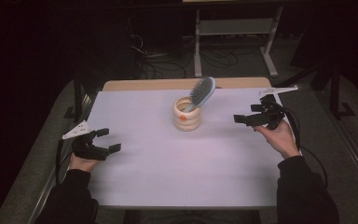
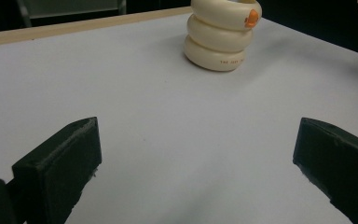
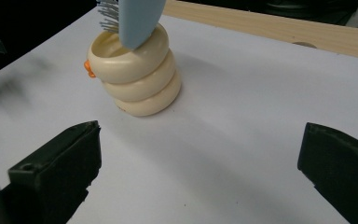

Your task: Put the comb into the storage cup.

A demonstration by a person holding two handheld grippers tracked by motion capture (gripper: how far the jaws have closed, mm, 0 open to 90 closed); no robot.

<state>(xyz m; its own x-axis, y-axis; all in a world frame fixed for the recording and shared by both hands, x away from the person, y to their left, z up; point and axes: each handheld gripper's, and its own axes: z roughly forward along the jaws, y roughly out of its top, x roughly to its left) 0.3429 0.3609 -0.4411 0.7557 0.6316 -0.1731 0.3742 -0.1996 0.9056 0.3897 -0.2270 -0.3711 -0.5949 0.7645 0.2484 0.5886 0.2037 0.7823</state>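
Your left gripper (image 1: 103, 141) waits wide open near the table's (image 1: 158, 163) left edge, while the blue hairbrush (image 1: 202, 92), standing handle-down in the cream ringed holder (image 1: 188, 114) and leaning right, sits nearer your right gripper (image 1: 245, 119), jaws also spread and empty.

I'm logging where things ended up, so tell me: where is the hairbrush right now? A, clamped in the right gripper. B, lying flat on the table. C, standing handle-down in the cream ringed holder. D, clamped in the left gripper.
C: the hairbrush stands tilted with its handle inside the cream ringed holder, while the left gripper and right gripper are open and apart from it.
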